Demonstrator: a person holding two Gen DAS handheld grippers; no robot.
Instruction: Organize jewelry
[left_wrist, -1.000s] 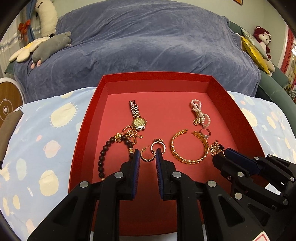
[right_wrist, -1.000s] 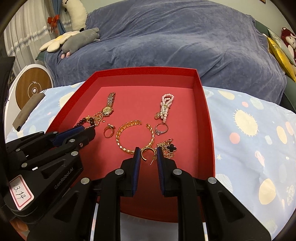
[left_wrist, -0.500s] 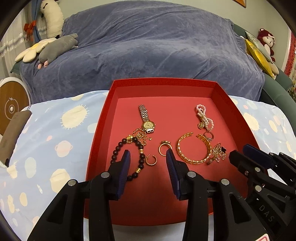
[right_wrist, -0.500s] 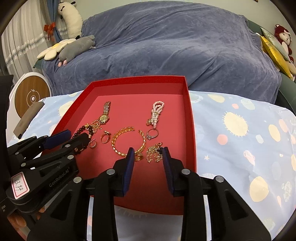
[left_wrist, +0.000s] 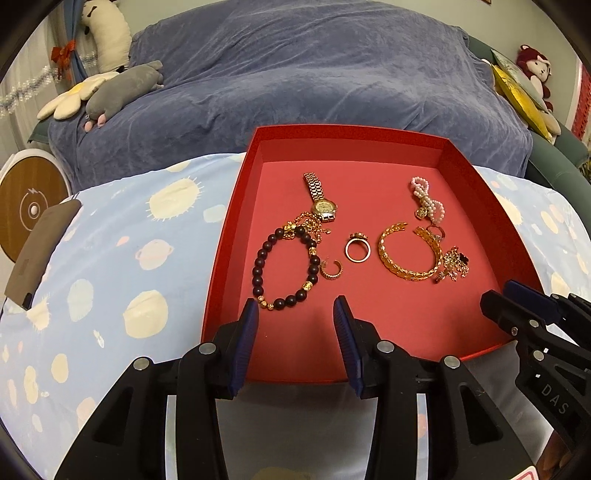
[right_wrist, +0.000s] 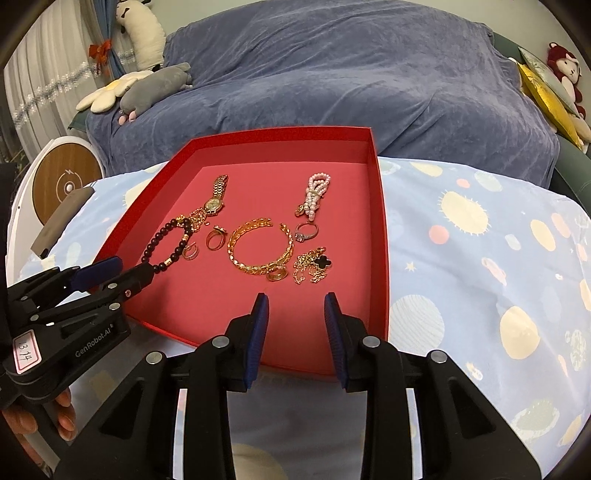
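Observation:
A red tray (left_wrist: 229, 236) (right_wrist: 376, 236) on the cloth holds the jewelry. In the left wrist view: gold watch (left_wrist: 320, 201), dark bead bracelet (left_wrist: 284, 267), small gold hoop earring (left_wrist: 332, 270), gold ring (left_wrist: 357, 249), gold bangle (left_wrist: 408, 254), pearl strand (left_wrist: 426, 197), gold chain with black clover (left_wrist: 453, 264). My left gripper (left_wrist: 295, 314) is open and empty over the tray's near part. My right gripper (right_wrist: 296, 306) is open and empty, just short of a gold earring (right_wrist: 277, 275) and the chain (right_wrist: 314, 267); it also shows in the left wrist view (left_wrist: 517, 306).
The tray sits on a light blue patterned cloth (left_wrist: 110, 266). A sofa under a dark blue cover (left_wrist: 314, 81) stands behind, with plush toys (left_wrist: 110, 88) on its left. A round white and wood device (left_wrist: 26, 206) stands at far left.
Both grippers opened and let go of a gold earring each, then pulled back toward the tray's near edge. The earrings now lie on the tray floor.

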